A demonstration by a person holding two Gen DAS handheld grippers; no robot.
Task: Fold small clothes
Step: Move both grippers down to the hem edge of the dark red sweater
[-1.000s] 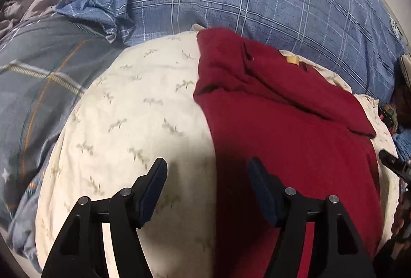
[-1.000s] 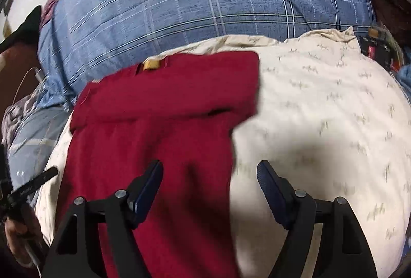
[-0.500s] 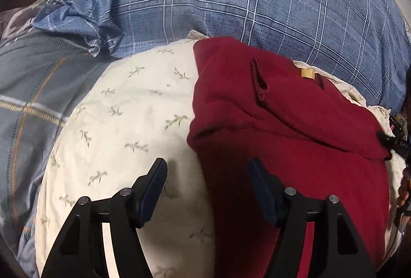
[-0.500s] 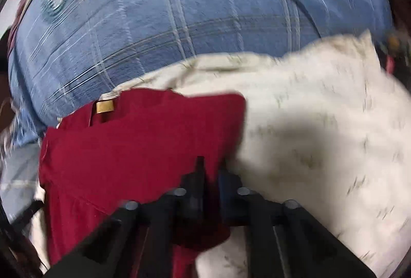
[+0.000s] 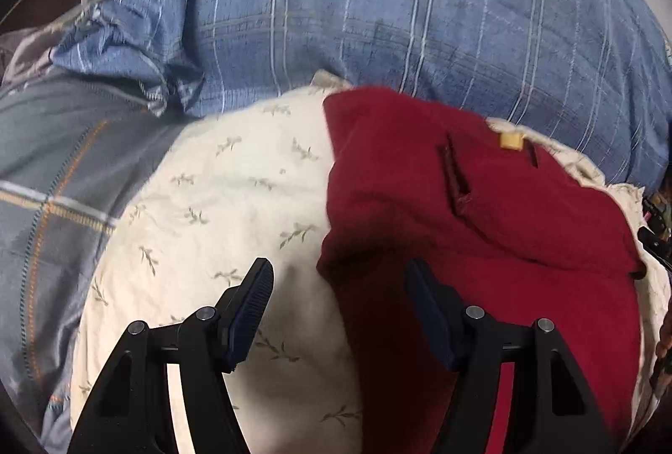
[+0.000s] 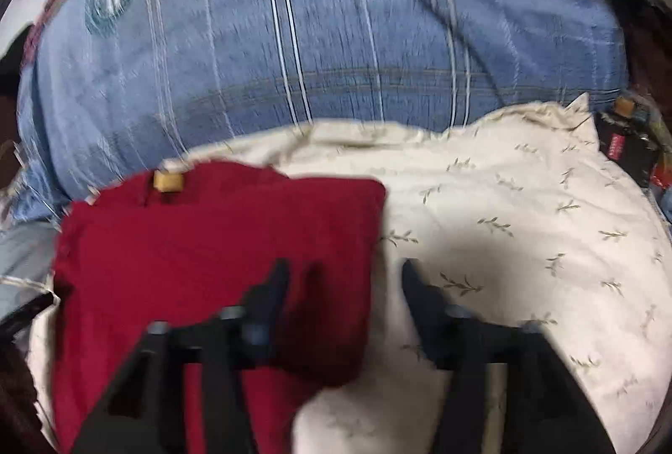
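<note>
A folded garment (image 5: 483, 227) lies on a leaf-print pillow (image 5: 218, 210), toward the pillow's right side in the left wrist view and its left side in the right wrist view, with a plaid pillow (image 5: 378, 13) directly behind both and bedding (image 5: 50, 177) at far left.

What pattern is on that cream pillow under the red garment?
Small green leafy sprigs on cream pillow; clearest in the left wrist view.

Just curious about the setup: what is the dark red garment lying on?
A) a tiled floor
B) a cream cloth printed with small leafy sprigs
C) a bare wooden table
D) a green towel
B: the dark red garment lies on the cream cloth with small leafy sprigs.
</note>
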